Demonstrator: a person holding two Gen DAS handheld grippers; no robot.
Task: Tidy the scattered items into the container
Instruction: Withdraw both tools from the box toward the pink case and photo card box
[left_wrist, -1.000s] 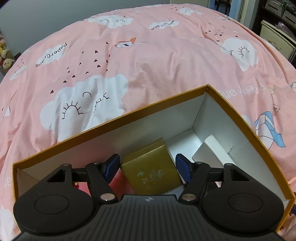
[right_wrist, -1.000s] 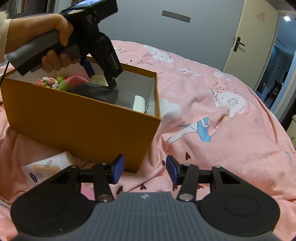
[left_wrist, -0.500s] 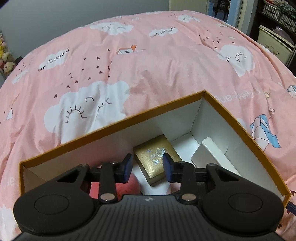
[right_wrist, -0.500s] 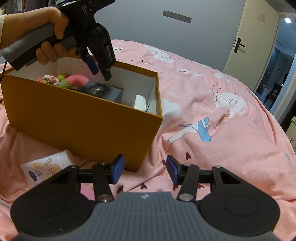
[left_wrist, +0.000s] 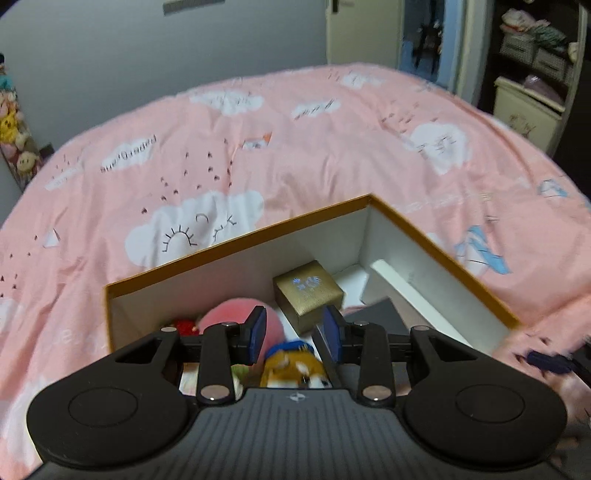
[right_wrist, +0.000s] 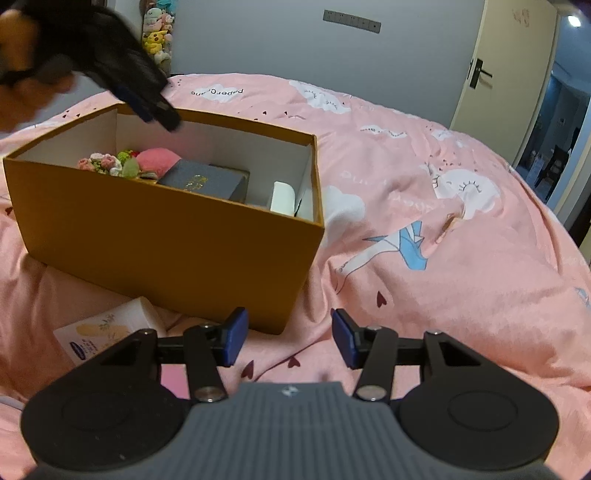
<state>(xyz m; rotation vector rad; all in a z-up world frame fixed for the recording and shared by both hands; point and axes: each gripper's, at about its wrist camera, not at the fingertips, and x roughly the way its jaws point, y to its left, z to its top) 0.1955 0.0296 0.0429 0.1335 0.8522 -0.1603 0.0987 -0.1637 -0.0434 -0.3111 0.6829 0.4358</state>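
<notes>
Fingers of left gripper (left_wrist: 294, 339) having just narrowed, gripping nothing, hovering over box (right_wrist: 155, 236); right gripper (right_wrist: 289, 339) parted, empty. Tube (right_wrist: 107, 328) lying beside box: light, slick, squashy; pinching across mid-body advised.

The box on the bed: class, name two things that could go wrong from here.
The box sits on a soft, rumpled quilt, so a knock from either gripper could tip it. The tube lies partly behind the right gripper, tight against the box, so a grab may push it under or miss.
</notes>
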